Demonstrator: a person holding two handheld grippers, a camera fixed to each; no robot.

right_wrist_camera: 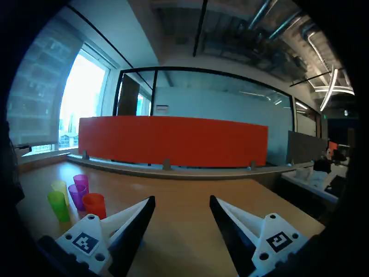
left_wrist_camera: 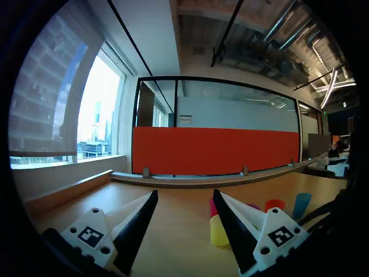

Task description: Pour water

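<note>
Wide and empty are left tongs (left_wrist_camera: 184,191) and right tongs (right_wrist_camera: 181,197); cups (right_wrist_camera: 94,204) left of the latter seem light, slippery: grip mid-wall.

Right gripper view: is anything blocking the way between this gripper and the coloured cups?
Nothing visible does. Bare table lies between the right gripper and the cups, which stand at the view's left, the orange cup nearest.

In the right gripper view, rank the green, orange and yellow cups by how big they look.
1. Green cup and orange cup: about alike, unranked; the orange one's base is hidden.
2. Yellow cup: smallest-looking, but farther off and partly behind the green.
</note>
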